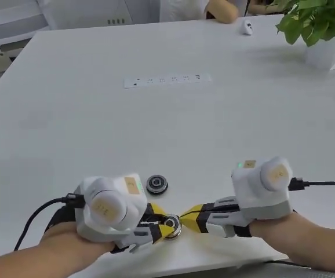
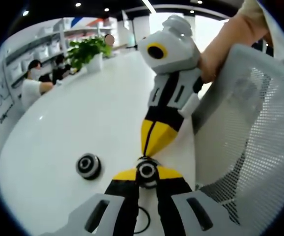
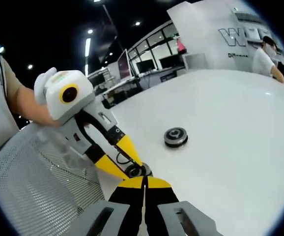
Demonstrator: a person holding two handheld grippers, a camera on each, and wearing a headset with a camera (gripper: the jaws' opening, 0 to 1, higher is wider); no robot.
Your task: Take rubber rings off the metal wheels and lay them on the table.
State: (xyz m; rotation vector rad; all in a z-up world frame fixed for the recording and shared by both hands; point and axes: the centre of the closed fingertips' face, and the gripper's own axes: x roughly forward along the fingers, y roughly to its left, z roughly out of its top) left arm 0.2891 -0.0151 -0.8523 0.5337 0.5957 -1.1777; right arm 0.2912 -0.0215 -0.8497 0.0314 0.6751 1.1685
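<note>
Left gripper: white moulded body, black jaws, yellow wedge tips. The jaws are clamped from both sides on a metal wheel, which is small and round, with a shiny face and a dark centre. The wheel sits low at the near edge of the table; I cannot tell whether it touches the top.

Right gripper: same build. Its jaws are pressed together to a thin seam, and the point meets the held wheel's rim from the opposite side. I cannot tell whether anything thin is nipped between them. In the head view the two grippers meet tip to tip, with a hand behind each.

Second wheel: lies flat and free on the table, just beyond the left gripper and not touching it. It has a bright metal middle with a dark outer band round it, matte and rubbery-looking.

Table: white, smooth, matte and broad. A white power strip, long and flat, lies mid-table, well beyond the wheels. At the far right is a leafy green plant in a white pot, with a small white mouse near it. A white mesh chair back of fine perforated weave stands just behind the grippers at the near edge.

Count:
- Grippers: two.
- Wheels: two, one held and one loose.
- Power strip: one.
- Plant: one.
- Mouse: one.
- Chair back: one.
</note>
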